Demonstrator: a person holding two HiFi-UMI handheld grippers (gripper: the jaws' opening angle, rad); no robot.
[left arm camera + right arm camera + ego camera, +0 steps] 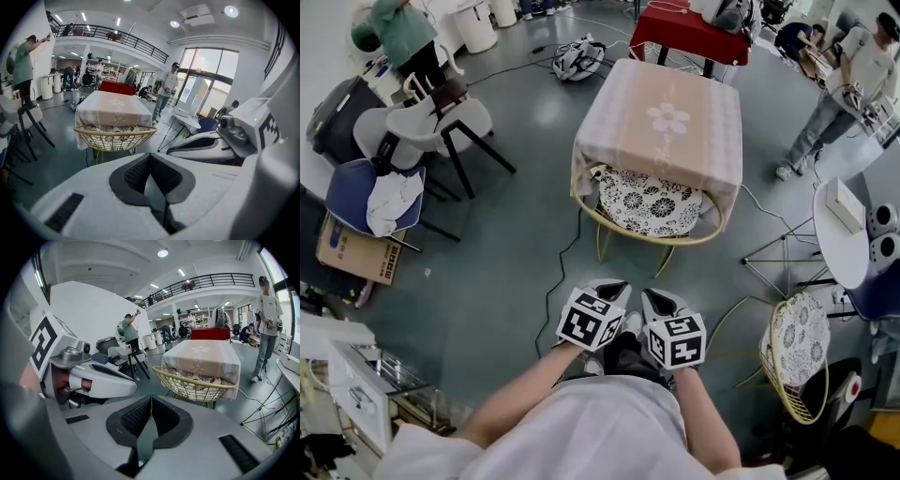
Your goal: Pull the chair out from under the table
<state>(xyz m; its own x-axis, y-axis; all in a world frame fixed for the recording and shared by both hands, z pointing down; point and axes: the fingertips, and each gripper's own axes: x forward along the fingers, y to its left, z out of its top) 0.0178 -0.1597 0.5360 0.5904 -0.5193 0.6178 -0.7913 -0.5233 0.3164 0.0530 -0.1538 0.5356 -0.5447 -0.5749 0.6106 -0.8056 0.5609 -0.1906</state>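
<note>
left tongs (613, 288) and right tongs (655, 296): closed, empty, lower centre | chair (652, 202): under table (661, 117), upper centre | cable (563, 258): on floor between

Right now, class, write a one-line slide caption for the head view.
The left gripper and right gripper, both shut, point at the wire chair tucked under the cloth-covered table.

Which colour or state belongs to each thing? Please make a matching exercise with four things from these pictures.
Things:
1. chair
2. tablecloth
3. far table
4. left tongs

Colours or states:
A. red
B. shut, empty
C. yellow wire frame
D. beige with a flower print

Pairs: 1-C, 2-D, 3-A, 4-B
</note>
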